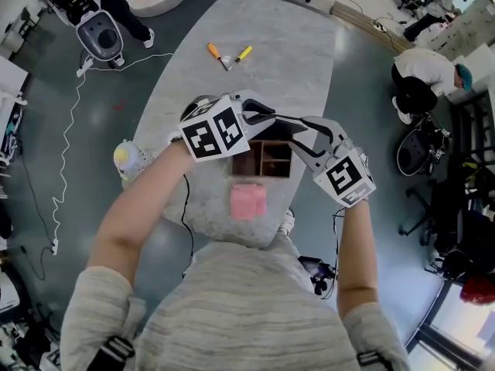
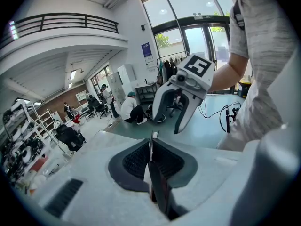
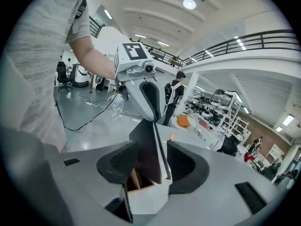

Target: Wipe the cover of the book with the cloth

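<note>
Most of book (image 1: 288, 130) hidden behind both tools, above wooden box (image 1: 267, 161); left gripper (image 2: 151, 157) pinches its edge; right gripper (image 3: 153, 166) gapes wide, book between jaws.

Wooden box (image 1: 267, 161) with open compartments: directly below the left tongs (image 1: 263, 116) and the right tongs (image 1: 305, 134), on the grey table (image 1: 302, 60). Orange-handled tool (image 1: 213, 50) and yellow-handled tool (image 1: 244, 53) — farther along the table, well beyond both tips. White cable (image 1: 69, 130) — on the floor, left of the left tongs. Crouching person (image 1: 421, 72): well to the right of the right tongs.

dark book (image 1: 288, 129) above wooden box (image 1: 267, 161)
</note>
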